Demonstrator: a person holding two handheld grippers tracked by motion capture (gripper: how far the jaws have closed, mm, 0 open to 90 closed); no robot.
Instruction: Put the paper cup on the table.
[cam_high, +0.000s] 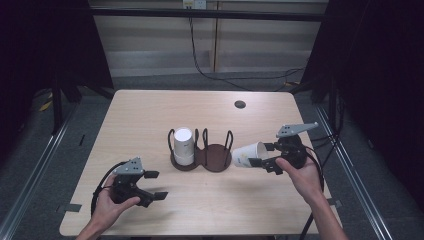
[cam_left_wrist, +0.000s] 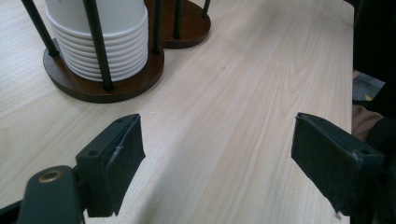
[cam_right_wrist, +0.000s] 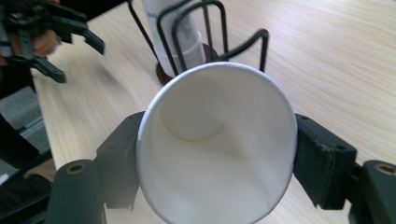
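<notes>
Your right gripper (cam_high: 261, 156) grips a white paper cup (cam_high: 246, 155) on its side, just right of the wooden cup holder (cam_high: 216, 159), above the table (cam_high: 150, 110). Your left gripper (cam_high: 156, 185) stands wide open, nothing between its jaws, near the holder's cup stack (cam_high: 183, 145).

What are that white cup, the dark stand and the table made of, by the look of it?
Cup: probably paper, matte white, thin rolled rim, a side seam.
Stand: base looks like dark-stained wood with a slight sheen; its thin black posts seem to be metal.
Table: pale wood grain, smooth, perhaps laminate.
</notes>
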